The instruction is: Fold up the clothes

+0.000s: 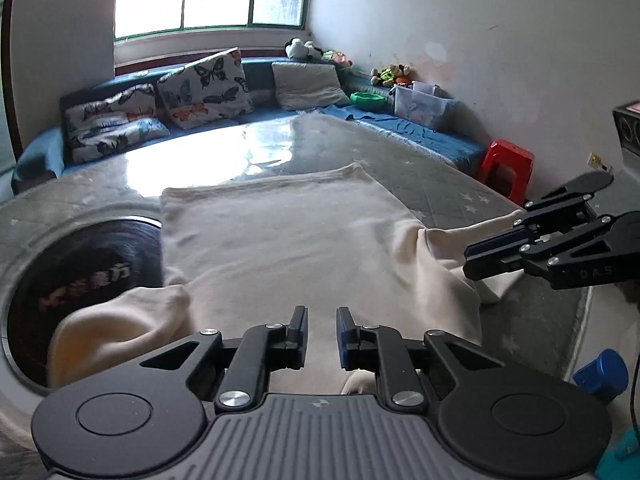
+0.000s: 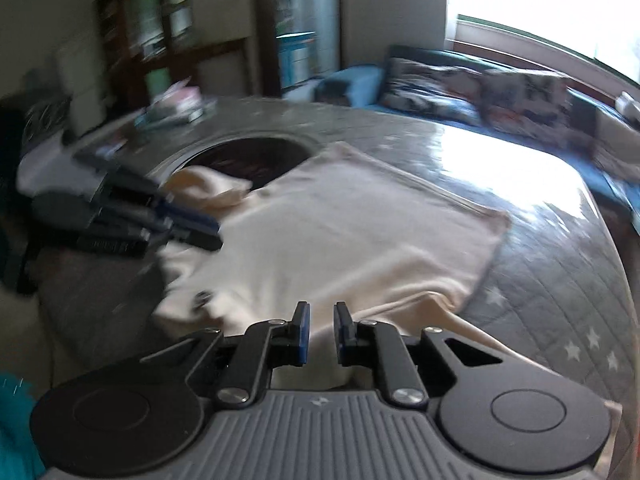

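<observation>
I am holding my left gripper [image 1: 322, 338] low over the near edge of the cream garment [image 1: 280, 240], its jaws standing a narrow gap apart with nothing between them; cloth is lying under and just ahead of the blue-faced pads, but I am not seeing a pinch. My right gripper [image 2: 322, 334] is showing the same narrow parting in its own view, also bare, and hanging just above the garment's right side. In the left view it appears side-on at the right sleeve [image 1: 472, 232], near it, and I cannot tell from there whether it is touching.

The garment is lying spread on the grey quilted table cover [image 1: 460, 192], body flat and pointing away from me. The right sleeve is trailing out to the table edge. The left sleeve [image 1: 120, 320] is bunching over the dark round opening [image 1: 80, 272] in the table.

I am judging the fold as barely begun: the body is laid out, no panel is turned over, and both sleeves are waiting to be brought in before any lengthwise fold.

The right view is blurring, so finer detail there is unreliable.
</observation>
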`<state>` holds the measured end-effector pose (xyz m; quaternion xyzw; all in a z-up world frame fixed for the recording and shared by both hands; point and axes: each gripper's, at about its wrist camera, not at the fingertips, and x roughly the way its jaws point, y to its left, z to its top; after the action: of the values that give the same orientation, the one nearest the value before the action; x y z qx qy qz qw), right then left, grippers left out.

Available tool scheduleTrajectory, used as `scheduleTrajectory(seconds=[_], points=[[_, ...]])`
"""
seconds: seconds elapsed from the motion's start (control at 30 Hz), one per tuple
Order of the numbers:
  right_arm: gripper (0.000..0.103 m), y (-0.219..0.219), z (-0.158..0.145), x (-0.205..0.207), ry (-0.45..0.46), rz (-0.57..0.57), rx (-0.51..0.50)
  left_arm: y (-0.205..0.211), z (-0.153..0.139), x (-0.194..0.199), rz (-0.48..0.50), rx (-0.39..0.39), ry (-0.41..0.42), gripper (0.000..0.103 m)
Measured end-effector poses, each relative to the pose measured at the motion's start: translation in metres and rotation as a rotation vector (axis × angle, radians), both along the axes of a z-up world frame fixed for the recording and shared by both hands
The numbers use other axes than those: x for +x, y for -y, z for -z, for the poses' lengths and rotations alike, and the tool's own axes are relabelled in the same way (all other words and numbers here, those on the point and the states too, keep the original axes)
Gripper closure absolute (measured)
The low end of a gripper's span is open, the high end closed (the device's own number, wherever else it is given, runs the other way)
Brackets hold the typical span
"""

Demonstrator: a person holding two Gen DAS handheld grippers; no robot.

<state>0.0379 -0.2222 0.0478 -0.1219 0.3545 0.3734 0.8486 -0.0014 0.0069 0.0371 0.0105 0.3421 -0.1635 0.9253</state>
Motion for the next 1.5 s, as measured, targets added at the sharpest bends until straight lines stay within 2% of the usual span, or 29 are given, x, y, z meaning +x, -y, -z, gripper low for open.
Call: scheduleTrajectory(seconds=[0.17, 0.23, 0.3, 0.4, 0.43, 0.5, 0.57, 0.63, 0.7, 0.77, 0.87, 1.0, 1.07, 1.17, 1.37, 1.5], points=[[0.091, 0.014, 0.022, 0.009, -0.048, 0.070, -0.019, 0.016, 0.019, 0.011, 0.034, -0.001, -0.052, 0.086], [0.089, 0.025, 0.024, 0.007, -0.063, 0.082, -0.002, 0.021, 0.026, 0.008, 0.055, 0.012, -0.065, 0.076], [0.075, 0.041, 0.021, 0.006, -0.050, 0.136, 0.014, 0.024, 0.029, 0.004, 0.065, 0.026, -0.047, 0.059], [0.073, 0.068, 0.018, 0.009, -0.013, 0.247, 0.005, 0.027, 0.030, 0.002, 0.065, 0.037, -0.033, 0.052], [0.072, 0.081, 0.018, 0.012, 0.003, 0.303, -0.012, 0.027, 0.030, 0.002, 0.062, 0.034, -0.033, 0.051], [0.064, 0.106, 0.022, 0.021, 0.037, 0.422, -0.055, 0.026, 0.031, 0.002, 0.055, 0.030, -0.032, 0.045], [0.062, 0.127, 0.029, 0.031, 0.070, 0.524, -0.110, 0.026, 0.031, 0.002, 0.049, 0.028, -0.032, 0.041], [0.060, 0.147, 0.038, 0.041, 0.069, 0.600, -0.137, 0.026, 0.031, 0.001, 0.045, 0.027, -0.031, 0.033], [0.059, 0.162, 0.046, 0.048, 0.050, 0.650, -0.134, 0.027, 0.032, 0.000, 0.044, 0.029, -0.030, 0.020], [0.059, 0.173, 0.052, 0.054, 0.030, 0.683, -0.117, 0.028, 0.033, -0.001, 0.042, 0.032, -0.028, 0.016], [0.061, 0.181, 0.056, 0.059, 0.006, 0.700, -0.061, 0.029, 0.033, -0.002, 0.034, 0.035, -0.025, 0.005], [0.089, 0.173, 0.055, 0.060, 0.016, 0.668, -0.072, 0.030, 0.032, -0.003, 0.023, 0.025, -0.013, 0.000], [0.094, 0.167, 0.052, 0.061, 0.035, 0.656, -0.097, 0.028, 0.030, -0.004, 0.009, 0.019, -0.004, 0.000], [0.096, 0.162, 0.044, 0.062, 0.069, 0.656, -0.129, 0.026, 0.026, -0.004, -0.025, 0.018, 0.013, 0.000], [0.096, 0.151, 0.031, 0.058, 0.205, 0.668, -0.293, 0.022, 0.023, -0.004, -0.059, 0.010, 0.028, 0.000], [0.094, 0.153, 0.045, 0.064, 0.170, 0.684, -0.334, 0.024, 0.022, -0.005, -0.074, 0.028, 0.037, 0.000]])
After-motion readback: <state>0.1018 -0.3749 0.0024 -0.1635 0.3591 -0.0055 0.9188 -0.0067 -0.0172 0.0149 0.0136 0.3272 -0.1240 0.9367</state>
